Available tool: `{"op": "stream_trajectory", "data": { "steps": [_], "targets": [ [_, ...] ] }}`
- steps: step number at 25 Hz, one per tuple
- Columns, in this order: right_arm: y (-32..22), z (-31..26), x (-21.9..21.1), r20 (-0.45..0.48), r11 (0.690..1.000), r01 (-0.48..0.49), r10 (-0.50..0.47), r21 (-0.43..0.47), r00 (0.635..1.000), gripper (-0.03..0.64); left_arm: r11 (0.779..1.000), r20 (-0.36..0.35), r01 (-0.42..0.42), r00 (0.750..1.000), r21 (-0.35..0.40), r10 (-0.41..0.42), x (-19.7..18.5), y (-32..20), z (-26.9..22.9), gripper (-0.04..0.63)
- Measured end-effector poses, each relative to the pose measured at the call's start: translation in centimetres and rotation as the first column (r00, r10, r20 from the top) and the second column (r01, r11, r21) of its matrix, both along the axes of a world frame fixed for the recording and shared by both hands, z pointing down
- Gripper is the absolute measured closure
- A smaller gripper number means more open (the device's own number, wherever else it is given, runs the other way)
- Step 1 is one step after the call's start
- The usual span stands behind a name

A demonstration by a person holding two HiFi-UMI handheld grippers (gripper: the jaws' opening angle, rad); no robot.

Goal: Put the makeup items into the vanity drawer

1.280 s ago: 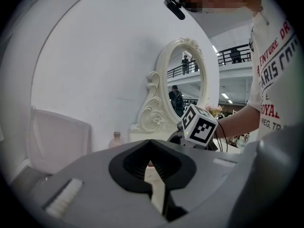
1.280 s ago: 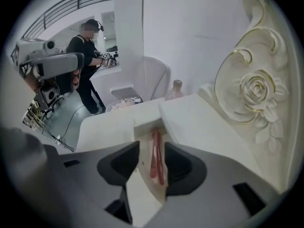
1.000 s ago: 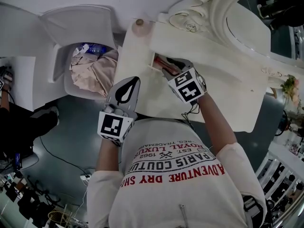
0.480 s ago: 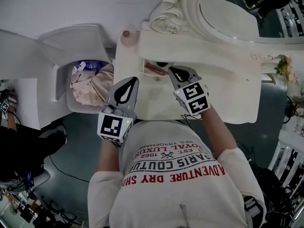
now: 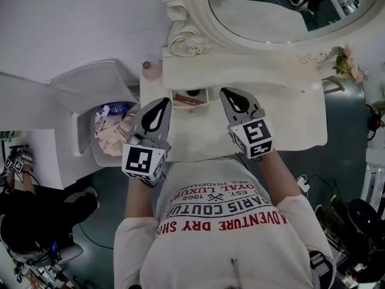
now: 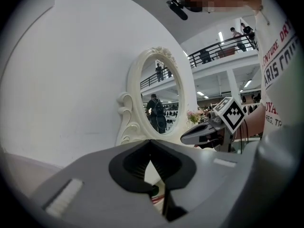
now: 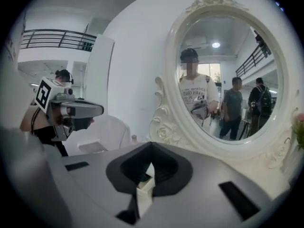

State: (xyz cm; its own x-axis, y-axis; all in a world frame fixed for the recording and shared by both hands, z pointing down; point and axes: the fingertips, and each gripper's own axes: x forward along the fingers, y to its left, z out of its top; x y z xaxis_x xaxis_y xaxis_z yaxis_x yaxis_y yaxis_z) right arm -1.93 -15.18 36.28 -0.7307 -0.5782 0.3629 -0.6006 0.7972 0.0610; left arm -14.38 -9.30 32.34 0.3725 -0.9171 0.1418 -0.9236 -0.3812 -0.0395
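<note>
I'm holding left gripper [image 5: 162, 104] and right gripper [image 5: 232, 95] clenched, empty; the vanity drawer [image 5: 191, 106] looks light, rigid, best pushed at its front.

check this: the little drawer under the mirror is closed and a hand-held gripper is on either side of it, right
Not closed: the head view shows the drawer open, a red item inside. The rest holds: it is under the mirror, the left hand-held gripper and right hand-held gripper either side of it.
</note>
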Motion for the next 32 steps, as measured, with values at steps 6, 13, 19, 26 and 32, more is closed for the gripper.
{"op": "stream_trajectory", "data": {
  "steps": [6, 13, 19, 26, 32],
  "targets": [
    [-0.2, -3.1, 2.4, 0.089, 0.997, -0.064, 0.06, 0.048, 0.994, 0.609, 1.0, -0.015, -0.006, 1.0, 0.023, 0.006, 0.2, -1.0, -1.6, 0.586],
    [-0.1, -4.5, 3.5, 0.114, 0.993, -0.067, 0.056, 0.098, 0.992, 0.611, 0.999, 0.001, -0.034, 0.999, 0.039, 0.034, 1.6, -1.3, -2.2, 0.586],
    [0.4, -4.6, 3.5, 0.106, 0.993, -0.034, 0.022, 0.113, 0.994, 0.611, 0.998, 0.007, -0.035, 0.999, 0.05, 0.034, 2.1, -1.3, -2.8, 0.586],
    [1.1, -4.9, 3.1, 0.119, 0.993, -0.008, -0.006, 0.12, 0.993, 0.611, 0.999, 0.016, -0.033, 0.999, 0.033, 0.032, 2.3, -1.1, -2.6, 0.586],
    [1.8, -5.2, 2.4, 0.127, 0.99, 0.003, -0.021, 0.138, 0.992, 0.611, 0.999, 0.02, -0.046, 0.999, 0.026, 0.045, 2.7, -0.6, -2.3, 0.586]
  ]
}}
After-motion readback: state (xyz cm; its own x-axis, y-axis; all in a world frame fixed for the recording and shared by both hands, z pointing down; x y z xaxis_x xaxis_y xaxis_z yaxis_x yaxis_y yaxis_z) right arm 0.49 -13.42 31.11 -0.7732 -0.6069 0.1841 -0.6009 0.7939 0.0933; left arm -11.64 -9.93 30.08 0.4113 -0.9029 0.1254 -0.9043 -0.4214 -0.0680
